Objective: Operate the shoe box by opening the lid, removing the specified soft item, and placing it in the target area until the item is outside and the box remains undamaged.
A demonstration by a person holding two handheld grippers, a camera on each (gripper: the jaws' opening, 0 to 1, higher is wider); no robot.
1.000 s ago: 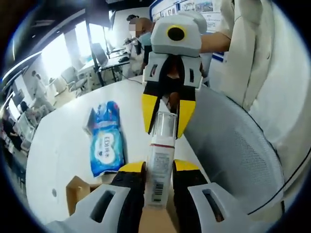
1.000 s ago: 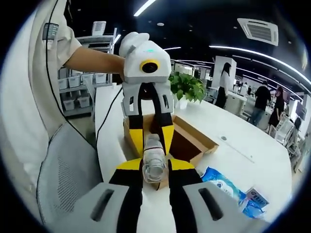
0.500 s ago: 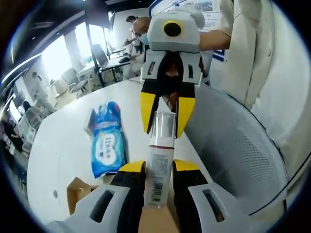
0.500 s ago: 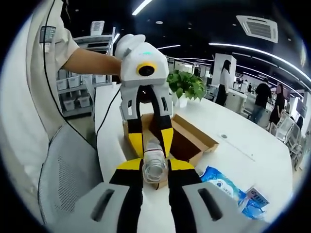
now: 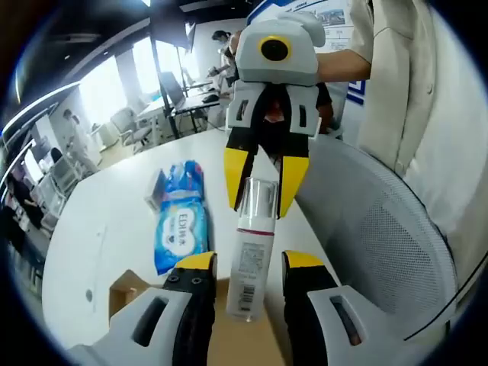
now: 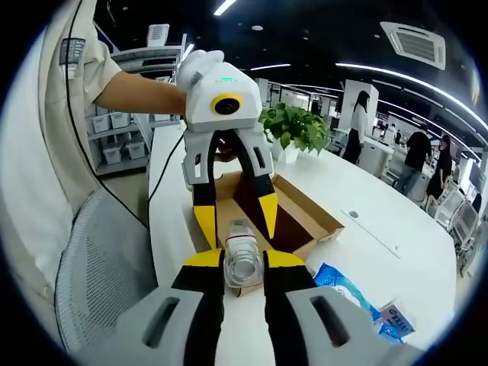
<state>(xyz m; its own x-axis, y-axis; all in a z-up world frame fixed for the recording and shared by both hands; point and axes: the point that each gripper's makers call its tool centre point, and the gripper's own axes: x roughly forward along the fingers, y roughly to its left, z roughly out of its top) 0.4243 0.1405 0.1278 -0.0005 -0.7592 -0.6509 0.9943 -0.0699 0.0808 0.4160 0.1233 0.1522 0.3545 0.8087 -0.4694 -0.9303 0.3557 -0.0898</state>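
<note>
Bottle (image 5: pixel 250 252), clear cap toward right gripper (image 5: pixel 265 200), held in the air above open shoe box (image 6: pixel 293 217), presumably mid-handover. Clamped at cap end between right gripper's (image 6: pixel 242 263) narrowed jaws; lying between left gripper's (image 5: pixel 248 263) parted jaws, apparently released. Beyond, blue wipes pack (image 5: pixel 181 226) flat on white table (image 5: pixel 99 229); mesh chair back (image 5: pixel 381 229) alongside.

The blue wipes pack (image 5: pixel 181 226) lying on the table left of the bottle (image 5: pixel 250 259) reads roughly "EDIM", while the bottle's label shows a barcode and small print too fine to read.
</note>
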